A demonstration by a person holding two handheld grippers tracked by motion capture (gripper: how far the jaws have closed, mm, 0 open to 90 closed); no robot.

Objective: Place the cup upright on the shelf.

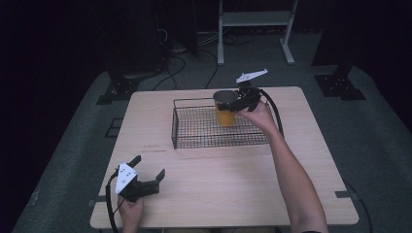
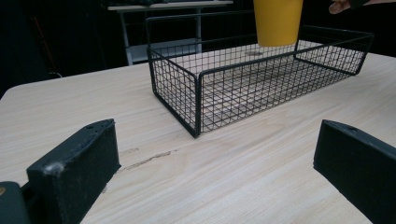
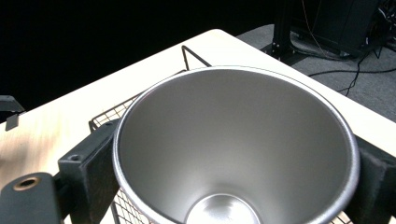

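Nearest of all, at the left front of the table [image 1: 204, 194], the left gripper [image 1: 148, 167] rests low with its two jaws spread wide and nothing between them; the left gripper view looks out between those open jaws across bare wood toward the basket. It seems to have no part in the work at this point.

Farther back, past the middle of the table, sits the black wire basket [image 1: 194, 141], a long shallow tray with mesh walls. Its floor looks bare through the mesh in both the high view and the left gripper view [image 2: 187, 93], so nothing lies in it so far.

Over the far right part of the basket, the right gripper [image 1: 243, 99] pinches a cup [image 1: 226, 109], yellow outside and bare metal inside, one jaw pressed on each side of the rim. From the left gripper view the cup [image 2: 278, 21] hangs upright with its base clear above the mesh, not touching it. The right gripper view looks straight down into the cup [image 3: 233, 149], which holds nothing.

I judge the carry to be nearly over: the cup is above the basket, and lowering and letting go remain.
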